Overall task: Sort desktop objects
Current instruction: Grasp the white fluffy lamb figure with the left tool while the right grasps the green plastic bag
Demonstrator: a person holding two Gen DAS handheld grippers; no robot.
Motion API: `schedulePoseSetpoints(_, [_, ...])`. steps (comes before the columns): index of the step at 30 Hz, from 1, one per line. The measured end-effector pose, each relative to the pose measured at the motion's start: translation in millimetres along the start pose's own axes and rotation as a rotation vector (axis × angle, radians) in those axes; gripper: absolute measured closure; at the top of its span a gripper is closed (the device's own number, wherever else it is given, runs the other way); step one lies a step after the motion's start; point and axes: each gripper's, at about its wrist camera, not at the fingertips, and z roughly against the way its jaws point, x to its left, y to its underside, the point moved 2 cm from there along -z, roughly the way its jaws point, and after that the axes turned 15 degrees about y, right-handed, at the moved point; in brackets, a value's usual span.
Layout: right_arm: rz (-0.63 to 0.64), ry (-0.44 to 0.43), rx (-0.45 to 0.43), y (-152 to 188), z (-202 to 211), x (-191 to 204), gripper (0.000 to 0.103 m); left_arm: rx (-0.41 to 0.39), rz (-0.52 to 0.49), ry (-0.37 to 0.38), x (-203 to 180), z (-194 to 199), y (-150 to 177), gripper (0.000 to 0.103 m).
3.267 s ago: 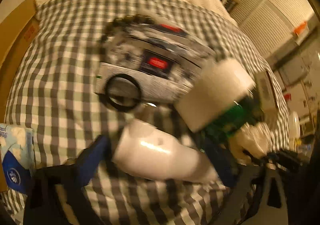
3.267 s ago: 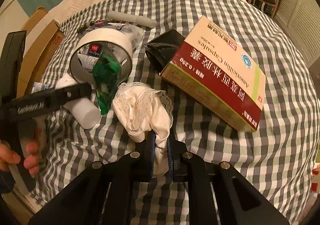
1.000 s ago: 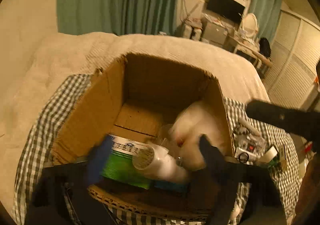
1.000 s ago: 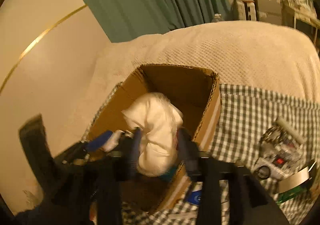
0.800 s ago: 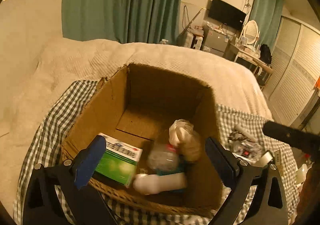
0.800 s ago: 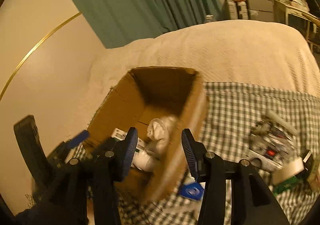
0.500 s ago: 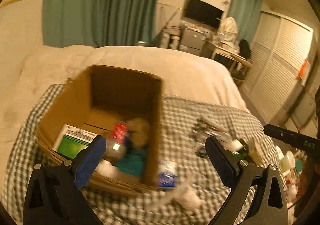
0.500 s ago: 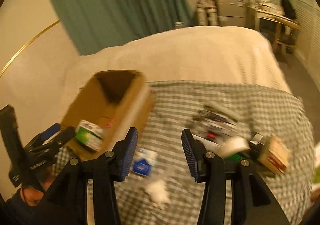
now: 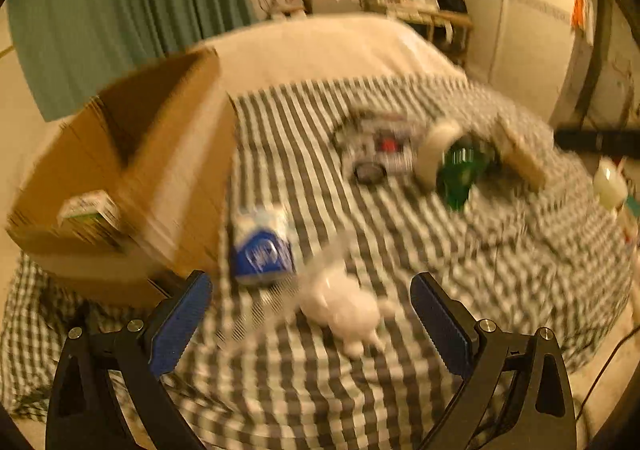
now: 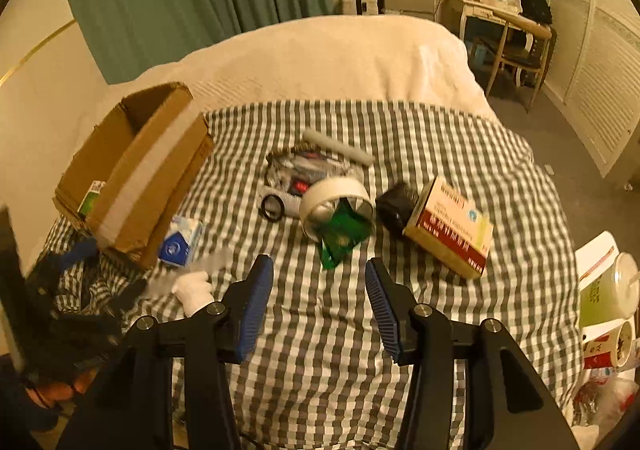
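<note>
An open cardboard box (image 10: 132,165) stands at the left of the checked cloth (image 10: 400,129), with a green box (image 10: 92,201) inside. Beside it lie a blue-and-white tissue pack (image 10: 180,242) and a white crumpled thing (image 10: 194,290). In the middle are a clear bag of small items (image 10: 296,173), a tape roll (image 10: 336,201), a green packet (image 10: 340,238), a black item (image 10: 396,205) and a medicine box (image 10: 452,230). My right gripper (image 10: 319,266) hangs open and empty before the green packet. My left gripper (image 9: 310,286) is open and empty over the white thing (image 9: 344,310), near the box (image 9: 120,169).
A white tube (image 10: 338,147) lies behind the clear bag. Cups and a bag (image 10: 608,290) stand off the bed's right edge. A cream blanket (image 10: 320,57) covers the far bed; a desk and chair (image 10: 516,41) stand behind. A hand (image 10: 48,382) holds the left gripper.
Both grippers have swung from above the box toward the right, out over the checked cloth. The white cloth and white bottle they carried earlier are in the box; both jaws are empty now.
</note>
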Motion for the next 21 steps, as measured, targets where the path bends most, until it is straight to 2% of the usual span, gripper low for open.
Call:
schedulePoseSetpoints(5, [-0.028, -0.035, 0.033, 16, -27, -8, 0.055, 0.025, -0.009, 0.053, -5, -27, 14, 0.001])
schedulePoseSetpoints(9, [-0.046, -0.042, 0.069, 25, -52, -9, 0.055, 0.041, -0.042, 0.046, -8, -47, 16, 0.001])
schedulePoseSetpoints(13, [-0.067, -0.045, 0.101, 25, -73, -7, 0.055, 0.074, 0.018, 0.071, 5, -66, 21, 0.001])
schedulePoseSetpoints(18, [-0.114, -0.051, 0.118, 13, -104, -4, 0.055, 0.088, 0.005, 0.102, 8, -79, 28, 0.008])
schedulePoseSetpoints(21, [-0.145, -0.051, 0.114, 3, -123, -6, 0.055, 0.081, -0.052, 0.114, -1, -81, 28, 0.022])
